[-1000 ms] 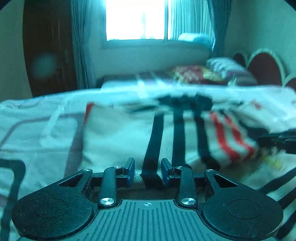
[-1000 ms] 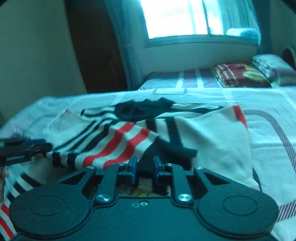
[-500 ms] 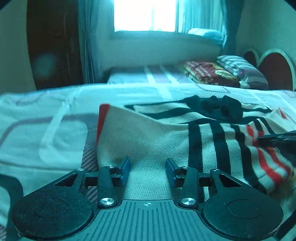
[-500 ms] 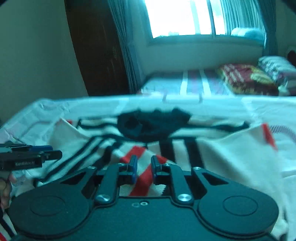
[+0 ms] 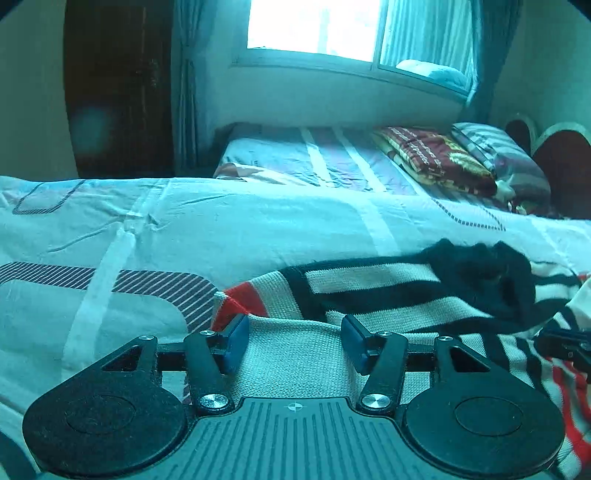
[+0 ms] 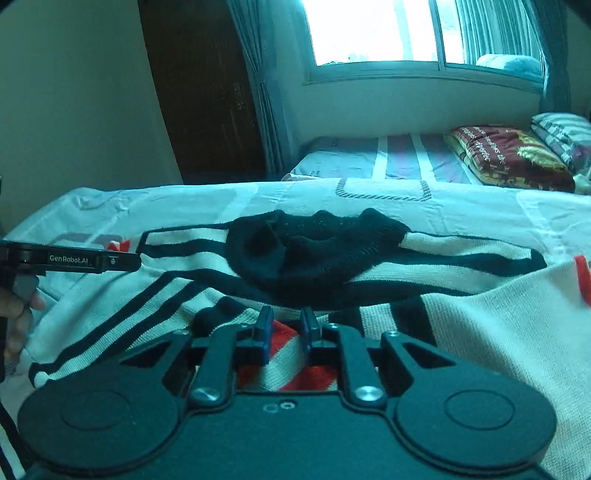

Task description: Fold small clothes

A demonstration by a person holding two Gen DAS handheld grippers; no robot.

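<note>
A small cream knit sweater point(image 5: 388, 291) with black and red stripes and a black collar point(image 6: 314, 251) lies on the bed. My left gripper point(image 5: 293, 341) is open just above the sweater's plain cream part, by its red-edged corner point(image 5: 240, 299), with nothing between the pads. My right gripper point(image 6: 286, 332) is nearly closed, with a narrow gap between its pads, over the red-and-cream striped part point(image 6: 288, 365); I cannot tell whether it holds the cloth. The left gripper also shows in the right wrist view point(image 6: 74, 260) at the left edge of the sweater.
The sweater lies on a white bedsheet point(image 5: 184, 236) with grey striped patterns. Behind it is a second bed point(image 6: 388, 158) with a folded red blanket point(image 6: 509, 155) and a pillow point(image 5: 502, 158). A dark wooden door point(image 6: 207, 92), curtains and a bright window point(image 6: 369, 29) are at the back.
My left gripper opened, let go of the sweater and shifted left to its red-edged corner. My right gripper moved forward over the sweater with its narrow gap unchanged. The sweater now lies flatter.
</note>
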